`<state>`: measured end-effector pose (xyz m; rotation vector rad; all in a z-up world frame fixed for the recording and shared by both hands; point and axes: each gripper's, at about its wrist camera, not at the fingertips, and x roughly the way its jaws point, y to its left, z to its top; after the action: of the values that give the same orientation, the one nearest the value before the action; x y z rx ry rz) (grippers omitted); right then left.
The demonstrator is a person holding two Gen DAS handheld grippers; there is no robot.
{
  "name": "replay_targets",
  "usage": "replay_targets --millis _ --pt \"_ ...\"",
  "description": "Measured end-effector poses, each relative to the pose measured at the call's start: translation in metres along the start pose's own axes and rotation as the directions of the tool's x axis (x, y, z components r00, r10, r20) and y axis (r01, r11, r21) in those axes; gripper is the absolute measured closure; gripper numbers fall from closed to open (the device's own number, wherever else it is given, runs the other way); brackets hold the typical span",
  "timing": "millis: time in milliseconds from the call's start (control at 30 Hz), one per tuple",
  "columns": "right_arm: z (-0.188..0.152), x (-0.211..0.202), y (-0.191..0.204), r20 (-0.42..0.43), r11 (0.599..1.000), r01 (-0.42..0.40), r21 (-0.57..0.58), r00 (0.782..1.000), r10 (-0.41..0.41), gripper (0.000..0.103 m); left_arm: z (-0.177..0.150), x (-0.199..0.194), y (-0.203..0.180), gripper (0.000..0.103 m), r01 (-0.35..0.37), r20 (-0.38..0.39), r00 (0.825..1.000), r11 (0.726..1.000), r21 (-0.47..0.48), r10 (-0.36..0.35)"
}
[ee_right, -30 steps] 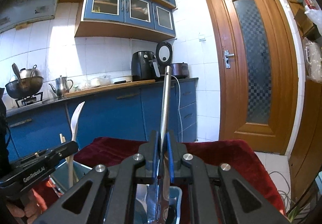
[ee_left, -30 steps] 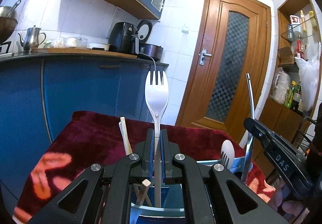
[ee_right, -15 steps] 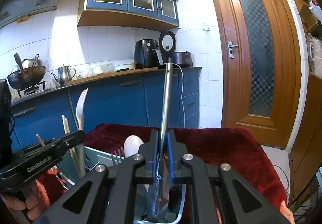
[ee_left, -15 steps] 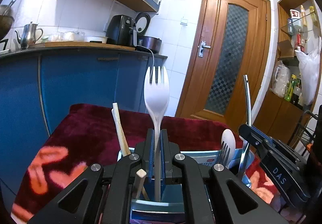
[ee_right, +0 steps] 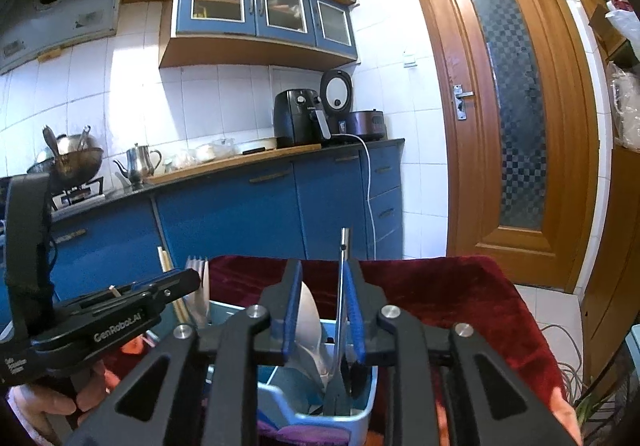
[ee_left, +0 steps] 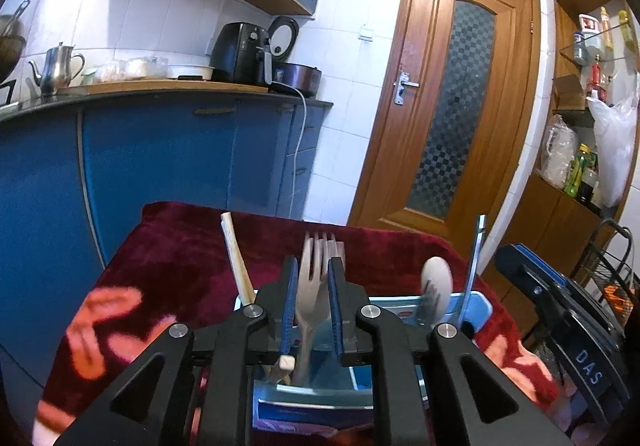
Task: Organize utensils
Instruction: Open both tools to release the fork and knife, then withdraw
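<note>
My left gripper (ee_left: pixel 312 286) hovers over the blue utensil holder (ee_left: pixel 476 302), its jaws opening. A white plastic fork (ee_left: pixel 318 258), blurred, sits low and loose between them with its handle down in the holder. My right gripper (ee_right: pixel 322 302) is over the same holder (ee_right: pixel 360 402), jaws also opening. A metal utensil's handle (ee_right: pixel 343 274) stands in the holder and leans on the right-hand pad, clear of the other. A white spoon (ee_right: pixel 310 318) stands between those fingers. Wooden chopsticks (ee_left: pixel 236 258) stick up at the holder's left.
The holder sits on a dark red blanket (ee_left: pixel 180 258) over a table. Blue kitchen cabinets (ee_left: pixel 160 157) run behind it, with a wooden door (ee_left: pixel 452 105) to their right. Shelves with bottles and bags (ee_left: pixel 580 165) and a wire rack (ee_left: pixel 612 266) stand at right.
Both pairs of jaws have parted. The white fork, held high before, has dropped down into the holder. The metal utensil has also sunk lower between the right fingers.
</note>
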<state>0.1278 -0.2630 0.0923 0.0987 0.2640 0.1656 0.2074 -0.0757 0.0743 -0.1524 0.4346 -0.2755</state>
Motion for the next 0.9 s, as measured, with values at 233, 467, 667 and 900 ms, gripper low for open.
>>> replay_targets --millis 233,467,667,900 --pt "0.009 -0.035 -0.001 0.002 0.998 -0.015 0.055 1.000 0.015 0.078 0.012 -0.034 -0.012 0.087 0.028 -0.005 1.000 0.999 0.037 -0.027" --pt "0.009 -0.062 -0.001 -0.063 0.995 -0.007 0.100 0.998 0.013 0.072 0.014 -0.067 -0.027 0.087 0.033 -0.028 0.999 0.995 0.090 -0.031" --pt "0.001 -0.083 0.000 -0.101 0.992 -0.009 0.124 0.995 0.021 0.072 0.020 -0.086 -0.035 0.086 0.042 -0.031 0.999 0.991 0.126 -0.039" --pt "-0.008 -0.102 0.002 -0.133 0.991 -0.004 0.133 0.991 0.022 0.071 0.018 -0.104 -0.037 0.086 0.058 -0.058 0.997 0.989 0.133 -0.051"
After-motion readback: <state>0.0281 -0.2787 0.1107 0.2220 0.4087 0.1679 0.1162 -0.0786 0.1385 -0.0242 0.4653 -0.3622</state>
